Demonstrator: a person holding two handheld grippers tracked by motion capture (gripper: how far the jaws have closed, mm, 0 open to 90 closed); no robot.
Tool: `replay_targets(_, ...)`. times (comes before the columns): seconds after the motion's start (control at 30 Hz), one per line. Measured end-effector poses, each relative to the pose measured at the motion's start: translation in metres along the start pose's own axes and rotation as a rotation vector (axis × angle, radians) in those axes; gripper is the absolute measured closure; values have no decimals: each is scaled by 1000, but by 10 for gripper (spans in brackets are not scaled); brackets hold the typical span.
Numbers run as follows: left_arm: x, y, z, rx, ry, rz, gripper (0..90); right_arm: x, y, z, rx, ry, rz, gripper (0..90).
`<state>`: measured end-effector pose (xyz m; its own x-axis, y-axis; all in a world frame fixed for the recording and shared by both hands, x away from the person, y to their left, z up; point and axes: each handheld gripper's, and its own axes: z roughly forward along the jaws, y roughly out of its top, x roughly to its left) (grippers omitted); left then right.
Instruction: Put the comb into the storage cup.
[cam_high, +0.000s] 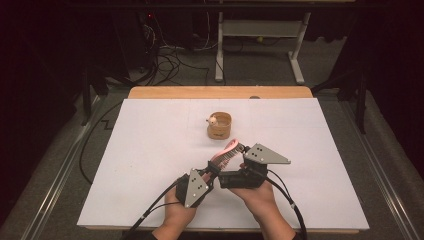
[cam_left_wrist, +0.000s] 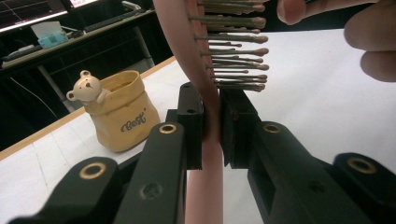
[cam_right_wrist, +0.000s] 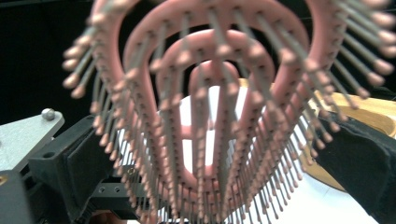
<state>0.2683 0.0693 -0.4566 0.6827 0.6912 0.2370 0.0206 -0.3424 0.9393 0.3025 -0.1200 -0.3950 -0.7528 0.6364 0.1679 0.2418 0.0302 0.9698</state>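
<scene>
Left hand-held gripper (cam_high: 216, 167) is clamped on the pink brush (cam_high: 227, 151), jaws pinching its handle just below the bristles, as the left gripper view shows close up (cam_left_wrist: 211, 135). Brush (cam_left_wrist: 205, 79) sits off the surface, tilted up & away toward the cup (cam_high: 219, 125). Bristles face right, toward the right hand-held gripper. Cup stands upright on the white surface (cam_high: 150, 165) beyond the brush, a bit apart; in the left gripper view it's at left (cam_left_wrist: 122, 114), w/ a small bear figure (cam_left_wrist: 87, 89) on its rim. Right hand-held gripper (cam_high: 243, 161) is just beside the brush head, right of it. Its view looks straight into the bristles (cam_right_wrist: 205, 140), very near, blurred. Jaws are spread, nothing pinched between them as far as the frames show. Fingertips (cam_left_wrist: 299, 9) of the right hand sit near the bristle tips, top right of the left gripper view.
</scene>
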Motion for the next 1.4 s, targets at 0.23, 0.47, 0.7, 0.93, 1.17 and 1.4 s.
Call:
replay_targets(0.23, -5, 1, 0, -1, -19, 13, 790, -2, 0, -1, -2, 1, 3, 31)
replay_targets(0.47, -5, 1, 0, 1, -13, 17, 791, -1, -1, -3, -14, 14, -2, 135)
replay_targets(0.7, -5, 1, 0, 4, -14, 16, 790, -1, 0, -5, -19, 22, 7, 192)
replay_targets(0.93, -5, 1, 1, 7, -21, 19, 789, -3, 0, -6, -9, 20, 29, 195)
replay_targets(1.17, -6, 1, 2, 8, -29, 18, 789, -4, 0, -8, 2, 13, 43, 198)
replay_targets(1.4, -4, 1, 2, 17, -37, 8, 788, -1, 1, -7, 16, 0, 20, 201)
